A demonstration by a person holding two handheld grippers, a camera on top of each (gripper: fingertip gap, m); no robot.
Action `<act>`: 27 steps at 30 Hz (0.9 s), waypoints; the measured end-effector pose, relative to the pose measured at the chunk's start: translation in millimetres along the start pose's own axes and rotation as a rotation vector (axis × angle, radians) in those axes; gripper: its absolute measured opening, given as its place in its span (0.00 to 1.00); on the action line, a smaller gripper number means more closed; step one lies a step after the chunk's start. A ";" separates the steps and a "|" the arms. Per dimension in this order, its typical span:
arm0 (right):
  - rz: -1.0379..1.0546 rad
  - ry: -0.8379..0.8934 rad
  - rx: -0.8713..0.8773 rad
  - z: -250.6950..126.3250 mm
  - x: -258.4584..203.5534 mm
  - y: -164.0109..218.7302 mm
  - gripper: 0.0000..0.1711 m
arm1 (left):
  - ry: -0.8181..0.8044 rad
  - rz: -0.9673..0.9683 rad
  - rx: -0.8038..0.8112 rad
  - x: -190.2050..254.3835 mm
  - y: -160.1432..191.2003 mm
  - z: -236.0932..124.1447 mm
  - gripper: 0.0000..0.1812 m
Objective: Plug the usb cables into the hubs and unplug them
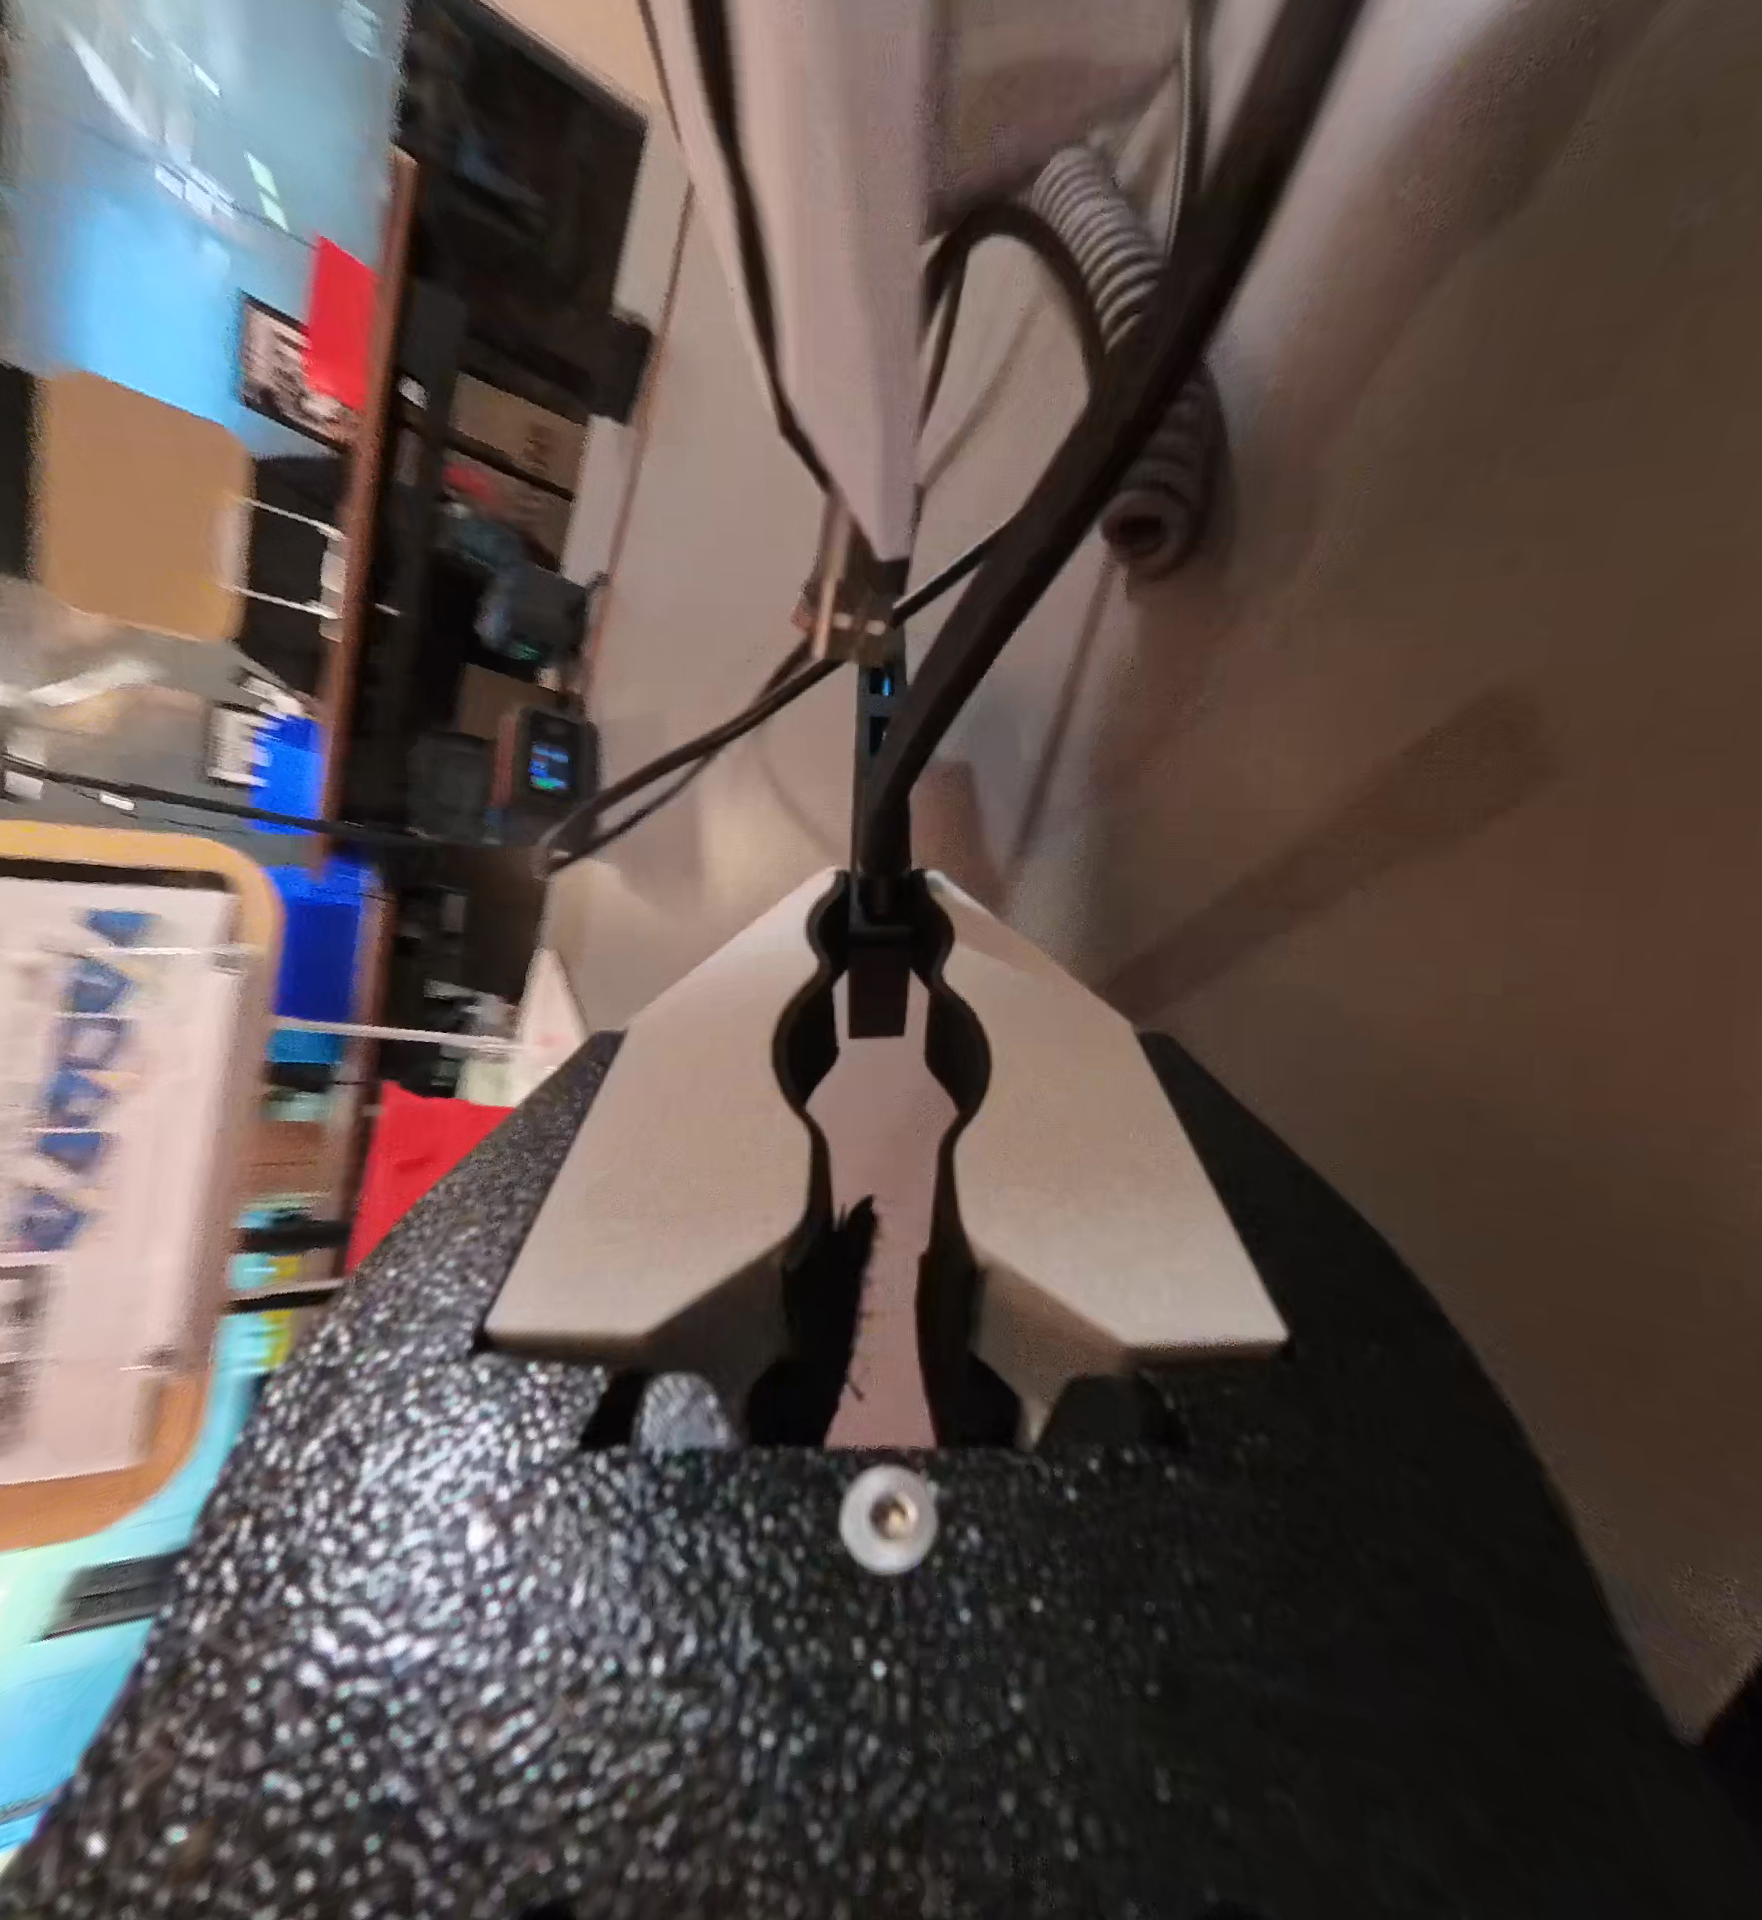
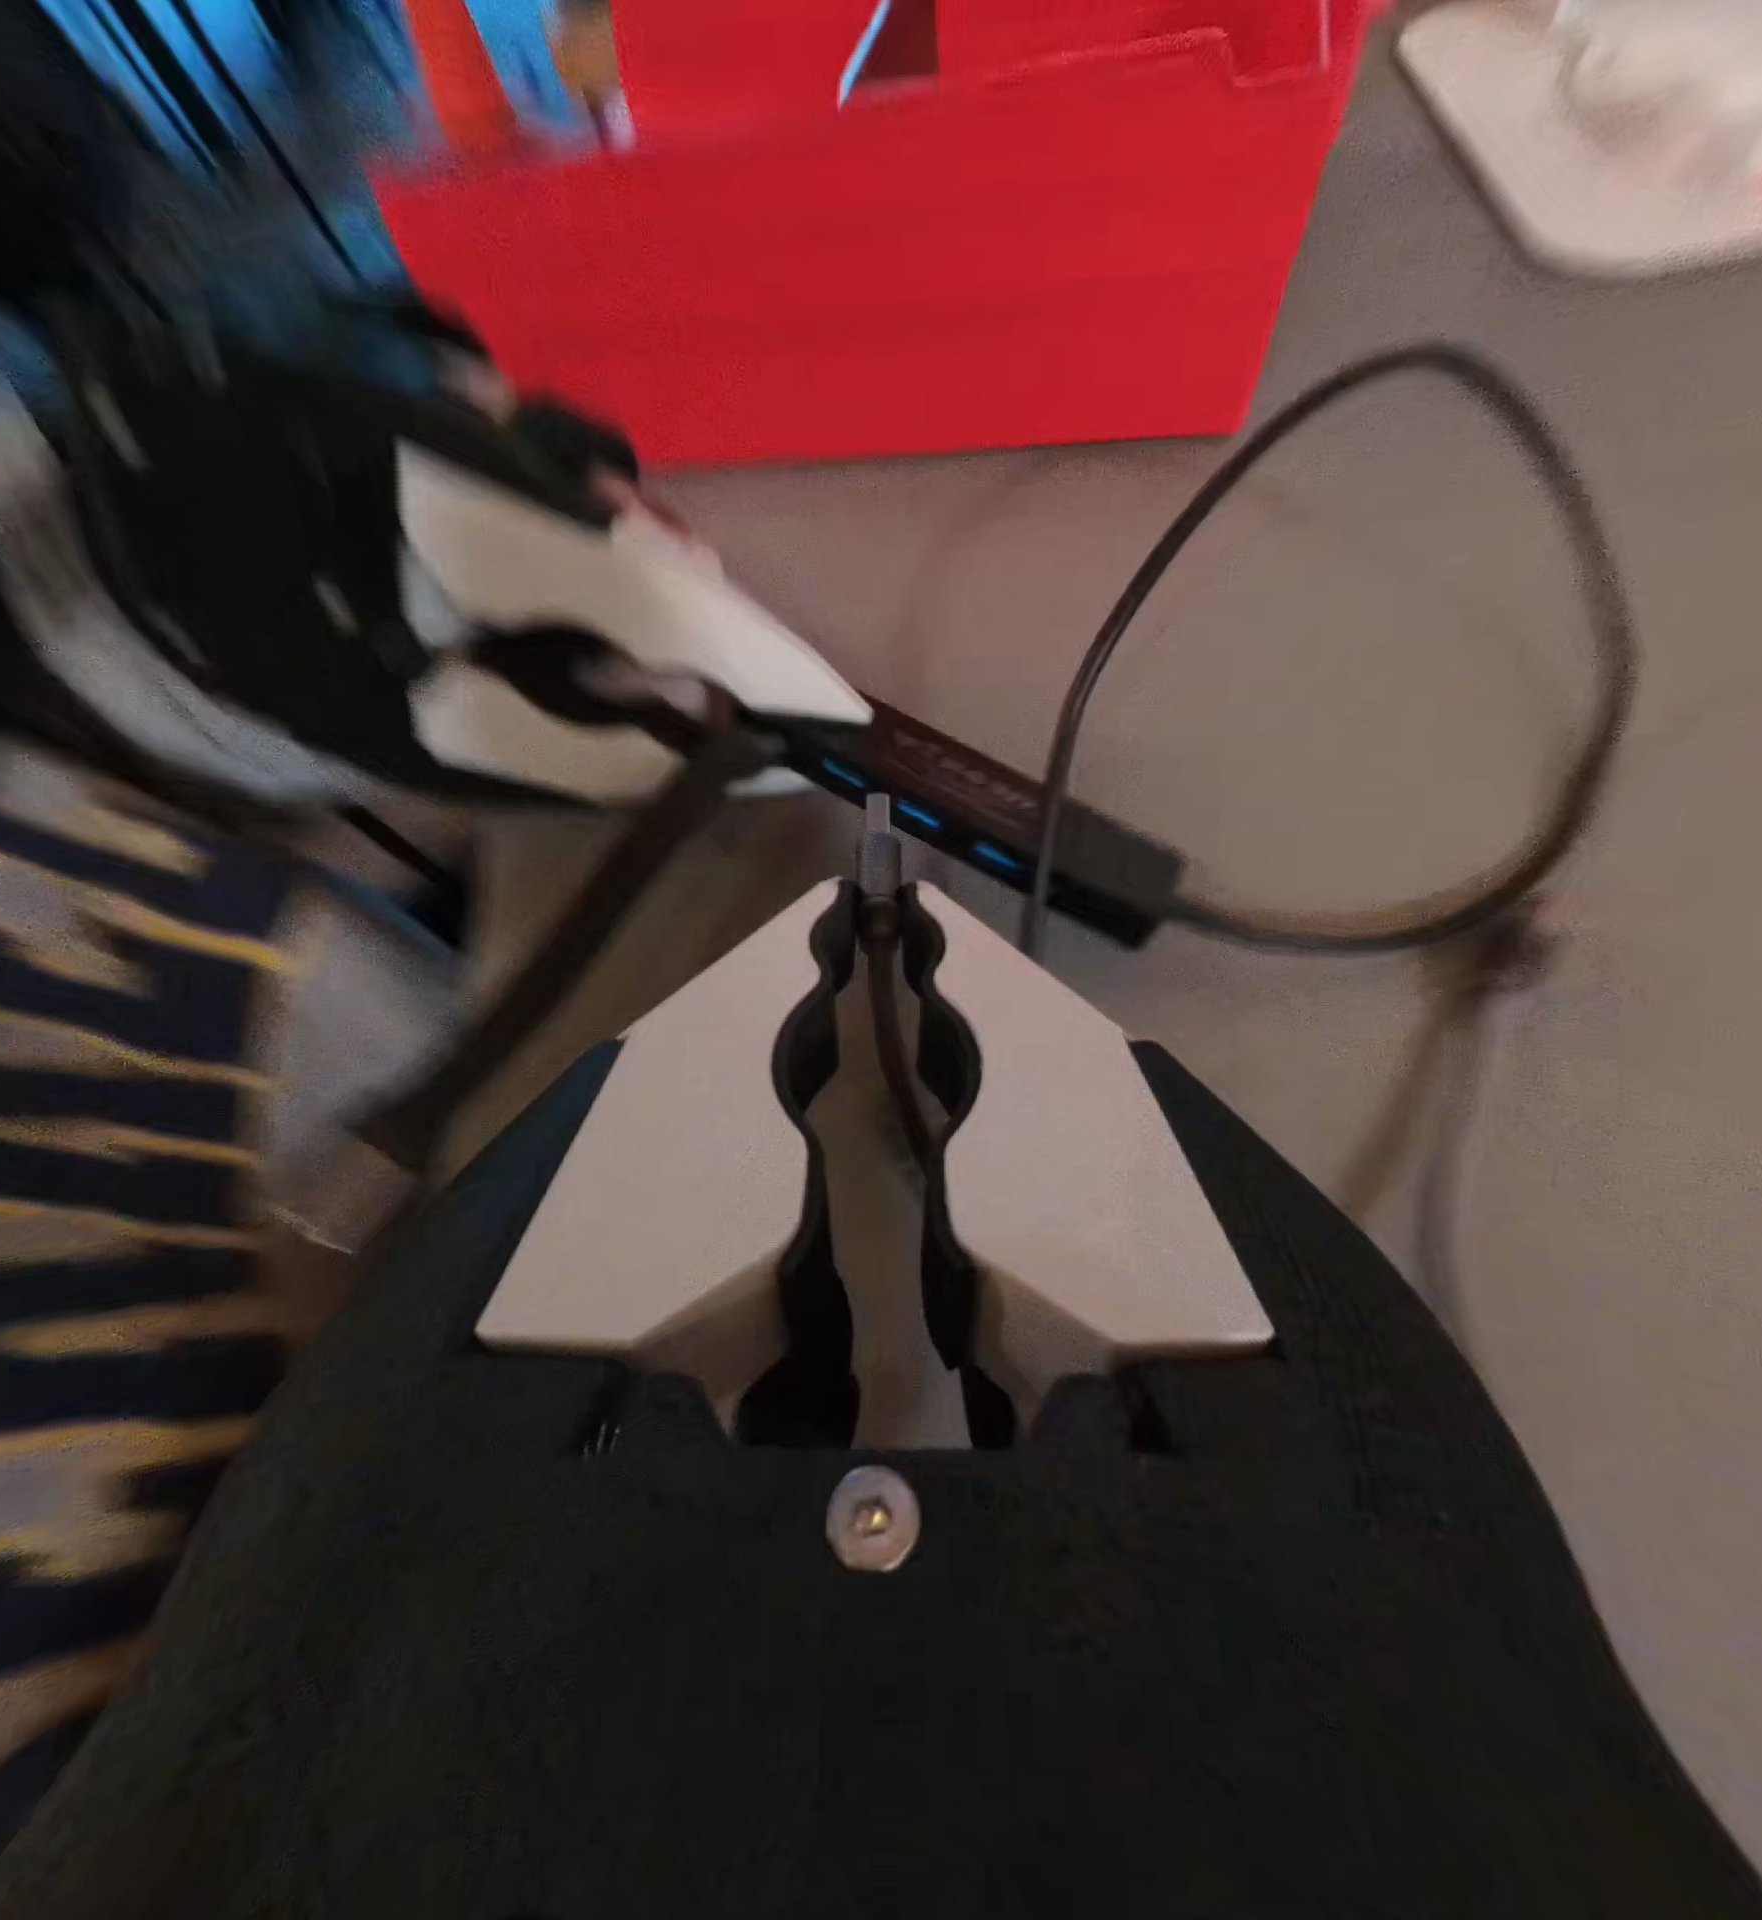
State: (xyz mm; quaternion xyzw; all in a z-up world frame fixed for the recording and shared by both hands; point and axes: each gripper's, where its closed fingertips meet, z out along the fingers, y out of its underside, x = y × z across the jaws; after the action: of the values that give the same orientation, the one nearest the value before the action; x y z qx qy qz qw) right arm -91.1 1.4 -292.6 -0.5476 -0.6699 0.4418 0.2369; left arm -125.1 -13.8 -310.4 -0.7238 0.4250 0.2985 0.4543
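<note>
Over grey tabletop (image 2: 1272, 623), red box (image 2: 856, 260) behind: left tool (image 1: 872, 894) clamps hub (image 1: 877, 727), right tool (image 2: 877, 899) clamps plug (image 2: 877, 852).

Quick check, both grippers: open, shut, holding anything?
Left gripper: shut on the black USB hub, held at its end.
Right gripper: shut on the USB cable plug, tip close to the hub's ports.

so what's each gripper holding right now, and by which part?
Left gripper is shut on the black hub, gripping one end. Right gripper is shut on the usb cable just behind its metal plug, whose tip meets the hub's ports.
</note>
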 end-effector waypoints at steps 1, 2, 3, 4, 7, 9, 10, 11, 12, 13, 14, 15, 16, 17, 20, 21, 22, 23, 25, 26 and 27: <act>0.179 -0.086 0.062 -1.7 -3.9 -4.9 0.04 | -0.051 0.059 0.004 -2.1 -0.9 -0.8 0.05; 0.353 -0.165 0.118 -3.8 -5.8 -9.5 0.04 | -0.095 0.116 0.009 -3.6 -2.0 -1.5 0.05; 0.518 -0.237 0.158 -5.1 -6.3 -11.7 0.03 | -0.136 0.162 0.017 -4.8 -3.6 -2.0 0.05; 0.658 -0.298 0.186 -5.3 -6.2 -11.5 0.04 | -0.171 0.189 0.027 -5.9 -5.3 -2.5 0.05; 0.935 -0.388 0.243 -2.3 -5.2 -5.3 0.04 | -0.216 0.190 0.041 -7.4 -6.8 -1.3 0.05; 1.062 -0.392 0.306 -1.8 -2.6 -4.2 0.03 | -0.233 0.170 0.039 -10.0 -7.5 -0.1 0.05; 1.119 -0.393 0.347 -2.7 -0.8 -5.1 0.03 | -0.241 0.160 0.042 -11.6 -8.9 0.2 0.05; 1.174 -0.405 0.382 -3.3 -0.6 -6.3 0.03 | -0.246 0.154 0.049 -12.8 -11.0 0.2 0.05; 1.215 -0.414 0.410 -3.3 -1.0 -7.3 0.03 | -0.253 0.153 0.055 -13.7 -13.2 0.5 0.05; 1.244 -0.415 0.434 -2.8 -1.6 -8.0 0.03 | -0.260 0.157 0.059 -14.3 -15.1 0.7 0.05; 1.267 -0.412 0.458 -2.3 -1.6 -8.4 0.03 | -0.263 0.162 0.061 -14.2 -16.8 1.3 0.05; 1.290 -0.405 0.481 -1.7 -1.2 -8.1 0.04 | -0.269 0.172 0.060 -14.4 -18.1 1.9 0.05; 1.313 -0.397 0.502 -0.9 -0.4 -7.3 0.04 | -0.275 0.180 0.060 -14.8 -19.3 2.2 0.05; 1.330 -0.388 0.521 -0.5 0.2 -6.1 0.03 | -0.276 0.187 0.065 -14.5 -20.7 2.4 0.05; 1.385 -0.392 0.565 -0.3 -0.5 -4.7 0.04 | -0.291 0.220 0.061 -15.0 -21.9 3.3 0.05; 1.399 -0.400 0.573 0.3 -1.5 -4.4 0.04 | -0.299 0.246 0.058 -14.8 -22.4 3.5 0.05; 1.411 -0.400 0.579 1.2 -1.7 -3.5 0.04 | -0.307 0.272 0.056 -14.2 -22.5 3.8 0.05; 1.419 -0.398 0.577 2.4 -2.2 -2.1 0.04 | -0.312 0.295 0.060 -13.3 -22.2 4.0 0.04; 1.434 -0.395 0.580 2.7 -2.4 -0.6 0.04 | -0.313 0.329 0.075 -10.7 -21.8 4.0 0.04; 1.439 -0.397 0.580 2.4 -2.2 -0.4 0.04 | -0.310 0.337 0.086 -9.4 -22.6 3.3 0.05; 1.443 -0.403 0.576 2.4 -2.3 -0.3 0.04 | -0.307 0.346 0.110 -7.1 -26.3 1.9 0.04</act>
State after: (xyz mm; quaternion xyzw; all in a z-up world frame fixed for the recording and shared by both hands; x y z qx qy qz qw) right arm -92.5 -1.6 -293.1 -0.6726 -0.0401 0.7320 -0.1007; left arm -105.1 -3.7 -294.7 -0.5603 0.4843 0.4550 0.4945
